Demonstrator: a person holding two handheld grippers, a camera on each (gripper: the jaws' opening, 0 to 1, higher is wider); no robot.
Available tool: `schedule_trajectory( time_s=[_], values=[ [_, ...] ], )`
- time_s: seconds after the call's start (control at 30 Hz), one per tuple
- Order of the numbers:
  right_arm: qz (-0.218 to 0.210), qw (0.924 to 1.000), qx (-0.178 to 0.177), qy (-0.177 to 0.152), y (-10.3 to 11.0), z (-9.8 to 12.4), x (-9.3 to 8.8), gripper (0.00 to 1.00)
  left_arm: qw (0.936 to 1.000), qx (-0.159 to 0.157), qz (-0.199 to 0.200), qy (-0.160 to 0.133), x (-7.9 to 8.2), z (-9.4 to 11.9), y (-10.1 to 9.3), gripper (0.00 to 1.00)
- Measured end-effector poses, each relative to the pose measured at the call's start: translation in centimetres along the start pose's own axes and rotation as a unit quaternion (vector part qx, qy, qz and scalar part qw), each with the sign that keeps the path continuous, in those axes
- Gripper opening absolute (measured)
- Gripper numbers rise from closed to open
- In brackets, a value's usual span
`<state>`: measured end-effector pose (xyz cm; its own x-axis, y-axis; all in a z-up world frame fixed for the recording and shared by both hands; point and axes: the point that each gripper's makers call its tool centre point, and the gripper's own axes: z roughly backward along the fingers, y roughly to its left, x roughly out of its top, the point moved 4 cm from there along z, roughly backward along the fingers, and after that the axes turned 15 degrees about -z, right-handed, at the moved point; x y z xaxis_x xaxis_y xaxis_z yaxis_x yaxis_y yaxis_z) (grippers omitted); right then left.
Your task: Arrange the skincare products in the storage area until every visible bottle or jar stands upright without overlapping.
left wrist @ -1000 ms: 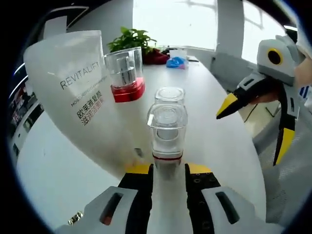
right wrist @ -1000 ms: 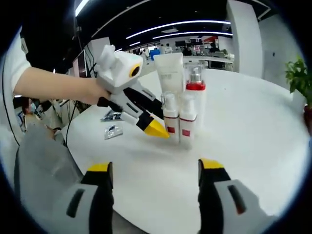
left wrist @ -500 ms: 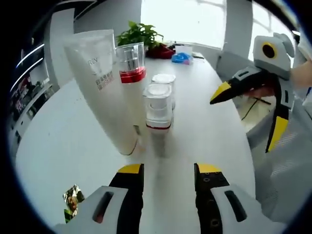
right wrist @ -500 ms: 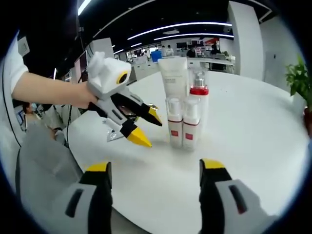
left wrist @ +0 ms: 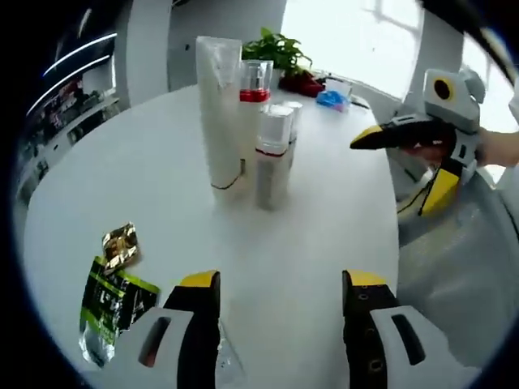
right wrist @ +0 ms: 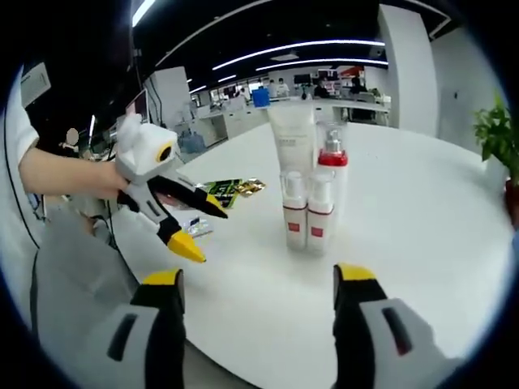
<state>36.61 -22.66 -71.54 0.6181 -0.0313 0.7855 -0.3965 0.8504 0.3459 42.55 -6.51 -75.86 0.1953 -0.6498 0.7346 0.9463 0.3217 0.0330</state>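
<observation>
On the white table (left wrist: 97, 186), a tall white tube (left wrist: 219, 105), a clear-capped pump bottle with a red collar (left wrist: 255, 89) and two small bottles (left wrist: 274, 154) are seen standing upright, clustered close together. The left gripper (left wrist: 280, 284) is held low with jaws spread, nothing between them. Foil sachets (left wrist: 113, 284) lie flat at lower left. The right gripper (left wrist: 422, 146) is seen at right, well apart from the cluster. A potted plant (left wrist: 280, 50) stands at the far edge.

white tube (right wrist: 293, 144), red-capped pump bottle (right wrist: 332, 166), two small bottles (right wrist: 306, 212), all upright, clustered

Both views face the bottles (left wrist: 247, 121) (right wrist: 308, 190) from opposite sides.
</observation>
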Motion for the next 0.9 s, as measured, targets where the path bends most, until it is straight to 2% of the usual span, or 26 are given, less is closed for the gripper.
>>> schedule_trajectory(
  time_s=[0.27, 0.67, 0.9],
  values=[
    [0.001, 1.0000, 0.006, -0.001, 0.5, 0.3, 0.1, 0.78, 0.9982, 0.015, 0.057, -0.003, -1.4, 2.4, -0.6, 0.72],
    [-0.001, 0.9998, 0.019, -0.011, 1.8, 1.3, 0.5, 0.81, 0.9946, 0.052, 0.090, -0.009, -2.7, 5.6, -2.1, 0.84],
    [-0.001, 0.9996, 0.024, -0.017, 2.4, 1.9, 0.5, 0.83, 0.9921, 0.066, 0.106, -0.010, -3.4, 7.5, -3.3, 0.86]
  ],
)
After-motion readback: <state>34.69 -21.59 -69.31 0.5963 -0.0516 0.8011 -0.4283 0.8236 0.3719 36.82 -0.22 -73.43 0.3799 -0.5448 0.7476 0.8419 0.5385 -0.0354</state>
